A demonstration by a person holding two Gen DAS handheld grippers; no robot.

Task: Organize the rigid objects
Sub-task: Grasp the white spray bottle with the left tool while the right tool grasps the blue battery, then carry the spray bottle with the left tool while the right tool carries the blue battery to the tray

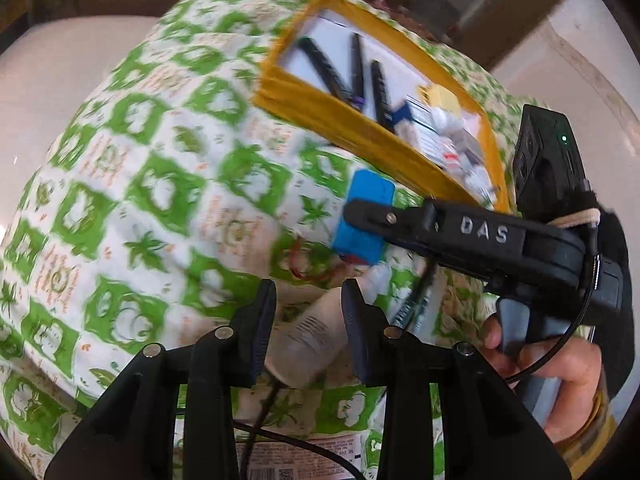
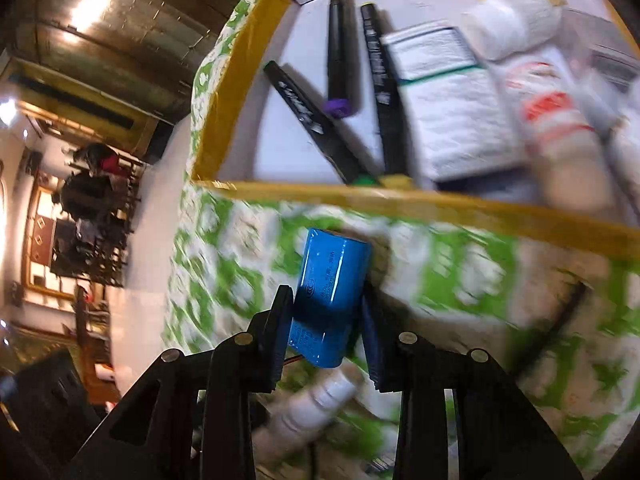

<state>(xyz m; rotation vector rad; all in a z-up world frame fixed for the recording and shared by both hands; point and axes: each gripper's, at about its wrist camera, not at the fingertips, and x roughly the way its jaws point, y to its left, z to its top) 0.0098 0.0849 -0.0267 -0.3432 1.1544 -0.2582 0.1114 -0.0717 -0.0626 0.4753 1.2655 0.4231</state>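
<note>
My right gripper is shut on a blue battery pack and holds it above the green-and-white cloth, just short of the yellow-rimmed box. In the left wrist view the right gripper and the battery pack show beside the box. The box holds black pens, a white carton and white tubes. My left gripper sits around a white tube lying on the cloth; its jaws touch the tube's sides.
A white bottle lies on the cloth below the battery pack. A printed packet and a black cable lie under my left gripper. The cloth-covered surface drops off at its left edge.
</note>
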